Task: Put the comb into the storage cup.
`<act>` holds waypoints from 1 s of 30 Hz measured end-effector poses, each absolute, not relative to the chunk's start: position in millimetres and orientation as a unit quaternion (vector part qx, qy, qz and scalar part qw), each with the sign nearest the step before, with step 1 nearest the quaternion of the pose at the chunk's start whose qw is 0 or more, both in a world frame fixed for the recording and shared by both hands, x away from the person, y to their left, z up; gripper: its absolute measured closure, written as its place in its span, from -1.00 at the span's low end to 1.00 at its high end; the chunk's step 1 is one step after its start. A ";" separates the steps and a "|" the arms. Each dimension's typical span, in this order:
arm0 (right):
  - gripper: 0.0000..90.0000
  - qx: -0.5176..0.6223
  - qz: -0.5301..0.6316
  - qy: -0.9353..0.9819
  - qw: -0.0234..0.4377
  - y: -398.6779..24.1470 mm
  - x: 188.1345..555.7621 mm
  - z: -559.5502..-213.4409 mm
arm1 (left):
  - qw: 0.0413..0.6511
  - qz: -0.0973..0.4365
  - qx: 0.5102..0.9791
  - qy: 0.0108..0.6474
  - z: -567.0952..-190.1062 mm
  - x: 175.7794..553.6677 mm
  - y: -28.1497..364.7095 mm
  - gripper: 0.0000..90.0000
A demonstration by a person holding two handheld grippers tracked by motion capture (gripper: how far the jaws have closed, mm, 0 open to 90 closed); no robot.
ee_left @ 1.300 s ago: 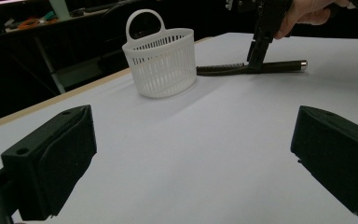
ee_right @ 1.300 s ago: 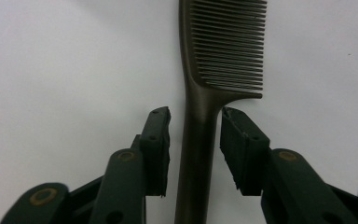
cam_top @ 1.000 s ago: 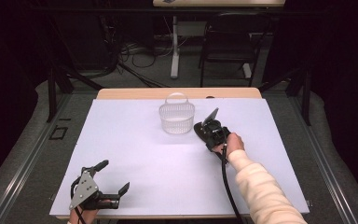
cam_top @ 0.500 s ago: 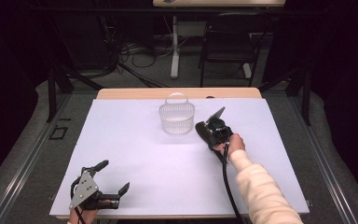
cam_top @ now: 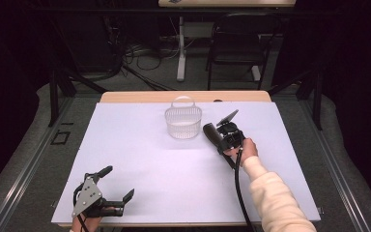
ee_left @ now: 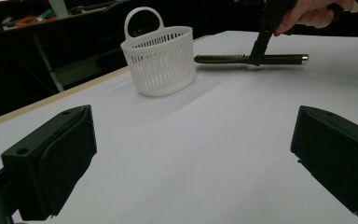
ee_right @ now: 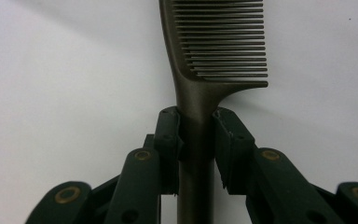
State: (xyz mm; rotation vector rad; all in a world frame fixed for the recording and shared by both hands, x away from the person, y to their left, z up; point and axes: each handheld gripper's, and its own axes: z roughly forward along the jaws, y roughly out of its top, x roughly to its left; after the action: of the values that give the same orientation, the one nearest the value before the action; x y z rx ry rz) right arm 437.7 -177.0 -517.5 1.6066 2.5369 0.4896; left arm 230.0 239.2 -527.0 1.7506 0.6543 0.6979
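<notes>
White sheeting covers the table [cam_top: 140,159], with a strip of pale wood showing along its far edge. Grey carpet surrounds it, and behind stand a dark chair [cam_top: 236,43], a white post and loose cables on the floor.

Against the earlier frames little differs: the white basket [cam_top: 183,122] sits at the same spot near the far edge, the left gripper [cam_top: 107,189] rests at the near left corner as before, and the right gripper [cam_top: 222,137] has shifted only slightly beside the basket, its jaws having just finished closing.

The right gripper view shows what the high view hides: both pads pressing on the handle of a dark comb [ee_right: 214,60], just below its teeth, above the white surface. The left gripper view shows its own jaws spread wide with nothing between them, and farther off the comb [ee_left: 247,59] held level just above the table, right of the basket [ee_left: 159,56], teeth end pointing toward it.
</notes>
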 end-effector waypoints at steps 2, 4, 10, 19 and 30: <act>0.60 0.526 0.154 0.835 0.048 -178.0 436.8 -515.1 | 0.542 0.294 0.738 0.274 -527.0 230.3 238.9 -0.99; 0.60 0.526 0.152 0.835 0.049 -182.1 434.1 -511.0 | 0.542 0.294 0.739 0.273 -527.3 230.9 237.9 -0.99; 0.60 0.529 0.170 0.830 0.052 -188.5 430.2 -511.3 | 0.541 0.295 0.739 0.272 -527.2 230.8 238.1 -0.99; 0.60 0.513 0.198 0.832 0.065 -187.1 424.1 -507.8 | 0.541 0.293 0.738 0.275 -528.2 232.4 237.2 -0.99; 0.60 0.509 0.202 0.833 0.080 -187.5 420.1 -500.9 | 0.542 0.294 0.737 0.278 -528.3 232.5 237.5 -0.99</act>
State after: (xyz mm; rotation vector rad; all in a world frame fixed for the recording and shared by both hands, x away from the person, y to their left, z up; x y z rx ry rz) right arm 420.1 -187.5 -500.9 1.5221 2.4918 0.6040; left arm 232.5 237.5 -528.3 1.7501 0.6594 0.6992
